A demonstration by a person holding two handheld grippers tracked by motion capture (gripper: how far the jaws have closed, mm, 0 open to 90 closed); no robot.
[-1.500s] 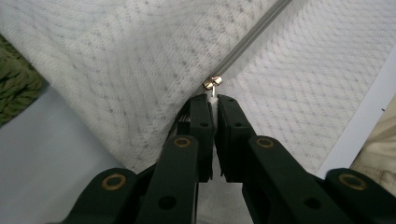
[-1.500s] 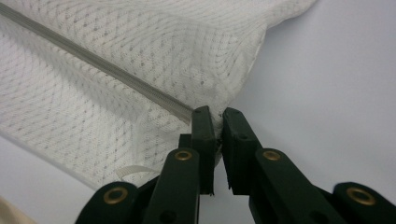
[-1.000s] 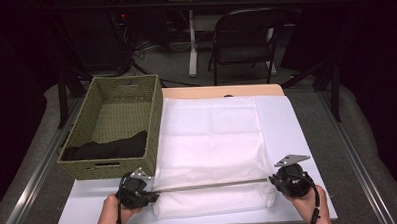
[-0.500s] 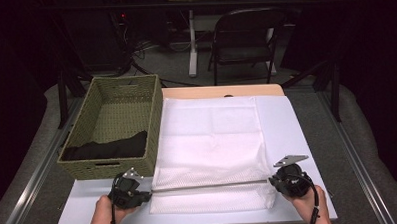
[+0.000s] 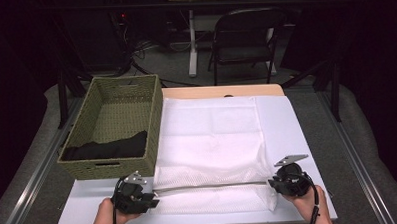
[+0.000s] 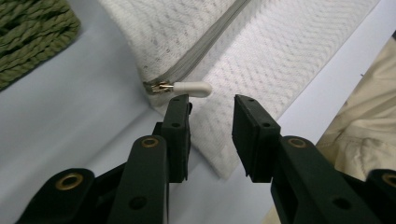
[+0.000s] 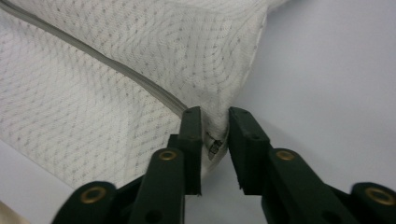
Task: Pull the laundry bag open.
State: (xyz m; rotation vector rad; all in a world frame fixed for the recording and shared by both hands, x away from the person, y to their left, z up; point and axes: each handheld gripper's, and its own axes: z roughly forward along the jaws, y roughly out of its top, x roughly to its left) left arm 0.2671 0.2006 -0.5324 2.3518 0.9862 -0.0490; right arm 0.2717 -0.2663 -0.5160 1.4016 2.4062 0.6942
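A white mesh bag [image 5: 212, 136] lies flat on the table, its grey zipper [image 5: 214, 185] running across near the front edge. My left gripper [image 5: 150, 197] sits at the zipper's left end. Its jaws have just been opening and stand apart [image 6: 212, 105]; the white zipper pull [image 6: 191, 87] lies just past the left fingertip, untouched. My right gripper [image 5: 271, 182] is at the bag's front right corner. Its jaws [image 7: 215, 116] have also just been opening, and the bag's corner [image 7: 212, 140] with a small tag sits loosely in the gap.
A green woven basket [image 5: 113, 167] stands at the left with a black cloth [image 5: 107, 145] in its near end, close behind my left gripper. The white table top [image 5: 287, 119] shows bare to the right of the bag. A folding chair [image 5: 244, 35] stands beyond the table.
The zipper line, stretched taut between both grippers earlier, now lies slack. Both grippers' jaws have parted, and the left one has let go of the zipper pull.
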